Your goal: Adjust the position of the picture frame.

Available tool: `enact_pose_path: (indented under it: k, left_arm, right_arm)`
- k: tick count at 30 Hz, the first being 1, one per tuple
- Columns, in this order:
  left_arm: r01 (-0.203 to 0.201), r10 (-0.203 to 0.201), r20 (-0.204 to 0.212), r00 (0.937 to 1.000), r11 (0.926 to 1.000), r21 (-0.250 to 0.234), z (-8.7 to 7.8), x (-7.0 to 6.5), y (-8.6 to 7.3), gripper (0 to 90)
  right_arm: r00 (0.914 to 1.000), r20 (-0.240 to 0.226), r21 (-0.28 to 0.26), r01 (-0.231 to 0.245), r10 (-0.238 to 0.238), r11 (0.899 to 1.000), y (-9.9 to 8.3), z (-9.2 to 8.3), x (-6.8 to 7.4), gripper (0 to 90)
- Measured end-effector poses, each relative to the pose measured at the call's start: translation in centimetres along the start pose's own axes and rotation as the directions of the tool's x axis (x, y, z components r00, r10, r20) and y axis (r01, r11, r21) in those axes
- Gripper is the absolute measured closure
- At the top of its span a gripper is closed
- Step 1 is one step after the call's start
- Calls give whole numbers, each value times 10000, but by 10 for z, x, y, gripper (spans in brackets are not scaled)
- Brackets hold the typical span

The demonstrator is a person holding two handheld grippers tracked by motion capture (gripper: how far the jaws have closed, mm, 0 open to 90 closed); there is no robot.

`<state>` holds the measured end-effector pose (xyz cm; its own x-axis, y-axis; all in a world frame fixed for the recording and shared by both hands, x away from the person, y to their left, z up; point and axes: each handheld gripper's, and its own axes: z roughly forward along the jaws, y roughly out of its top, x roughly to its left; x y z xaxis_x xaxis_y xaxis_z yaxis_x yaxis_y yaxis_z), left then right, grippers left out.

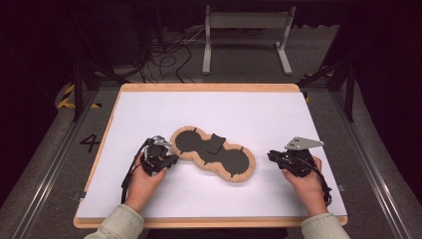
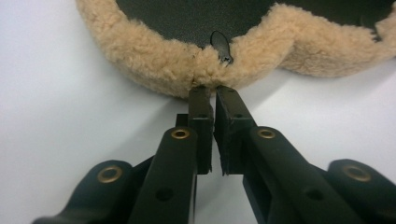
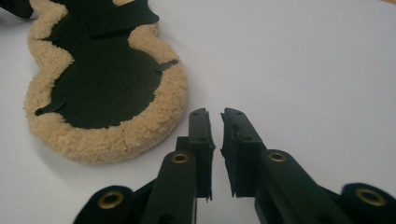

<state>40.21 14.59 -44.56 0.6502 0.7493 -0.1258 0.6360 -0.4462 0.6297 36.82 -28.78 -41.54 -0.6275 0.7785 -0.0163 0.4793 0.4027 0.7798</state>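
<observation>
In the high view, a white-topped table (image 1: pixel 209 194) with a wooden rim fills the middle of the frame. On it, just below centre, lies a fleece-edged pad (image 1: pixel 213 152), a flat black piece of three joined rounds with a tan woolly border, running from the centre-left down toward the lower right; a small black flap lies across its middle. The left gripper (image 1: pixel 158 158) sits at the pad's left end, right against the woolly border, held by a hand that comes up from the lower left. The right gripper (image 1: pixel 293 158), with a grey three-cornered plate on top, is in the lower right, a little apart from the pad's right end, in the other hand.

In the left gripper view, the left gripper (image 2: pixel 211 93) rises from the bottom centre with its jaws nearly together, only a thin slit between them. Their tips touch the tan border of the pad (image 2: pixel 154 60) at a notch in the upper centre, where a small black tab pokes out of the fleece. I cannot tell whether any fleece is pinched between the tips.

In the right gripper view, the right gripper (image 3: pixel 214 116) stands at bottom centre, jaws narrow with a slim gap and nothing between them, over bare white table. The pad (image 3: pixel 105 88) lies in the upper left, its rounded end just beside the left jaw and not touching it.
</observation>
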Motion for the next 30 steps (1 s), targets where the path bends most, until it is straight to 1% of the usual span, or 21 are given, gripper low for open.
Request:
enact_pose_path:
  k: [3,7,9,10,13,14,15,16,17,18,20,21,22,23,25,27,28,29,30]
  left_arm:
    - [-60,63,98,9999,9997,-255,-10,0,-5,820]
    - [47,-41,150,9999,9990,-447,-19,0,-13,811]
    - [146,-140,134,9998,9987,-479,-23,1,-17,812]
    - [213,-204,174,9996,9983,-547,-24,1,-19,813]
    - [322,-312,164,9994,9971,-686,-30,4,-23,813]
    - [322,-312,164,9994,9971,-686,-30,4,-23,813]
    - [429,-414,220,9989,9964,-731,-31,6,-26,813]
    - [429,-414,220,9989,9964,-731,-31,6,-26,813]
    - [471,-457,199,9988,9962,-727,-32,7,-28,814]
    - [500,-489,179,9986,9963,-698,-32,7,-29,814]
    - [502,-492,163,9987,9963,-691,-33,8,-29,814]
    - [561,-549,183,9983,9959,-707,-33,8,-30,814]
    - [556,-544,188,9983,9959,-715,-33,9,-30,813]
    - [626,-615,183,9979,9956,-696,-33,9,-30,813]
    - [626,-612,235,9979,9960,-645,-33,11,-29,812]
    - [670,-656,229,9976,9958,-623,-33,12,-28,812]
    - [815,-797,350,9962,9952,-539,-33,12,-28,811]
    - [762,-749,264,9968,9955,-558,-32,13,-27,811]
    - [737,-723,278,9970,9958,-535,-32,14,-26,811]
  right_arm:
    - [10000,-13,346,-41,41,9994,6,11,-1,897]
    - [9999,-130,719,-53,62,9974,14,29,-3,900]
    - [9998,-187,882,56,-40,9961,18,39,-3,900]
    - [9998,-193,1098,28,-7,9940,20,45,-3,900]
    - [10000,-85,1407,13,-1,9900,23,60,-4,900]
    - [10000,-85,1407,13,-1,9900,23,60,-4,900]
    - [10000,-12,1576,-9,11,9875,25,69,-5,900]
    - [10000,-12,1576,-9,11,9875,25,69,-5,900]
    - [9999,-119,1686,22,-2,9857,26,76,-4,900]
    - [9995,-317,1657,8,45,9862,26,79,-4,900]
    - [9972,-750,1704,84,44,9853,27,83,-1,900]
    - [9972,-750,1704,84,44,9853,27,83,-1,900]
    - [9976,-669,1733,312,-198,9844,28,83,2,900]
    - [9974,-641,1811,433,-321,9825,28,82,3,900]
    - [9951,-957,1977,425,-238,9793,27,80,8,900]
    - [9914,-1231,2197,717,-452,9729,26,76,14,900]
    - [9898,-1313,2313,856,-560,9691,26,74,19,900]
    - [9873,-1390,2404,1091,-770,9645,26,71,24,900]
    - [9856,-1440,2480,1222,-881,9610,26,70,28,900]
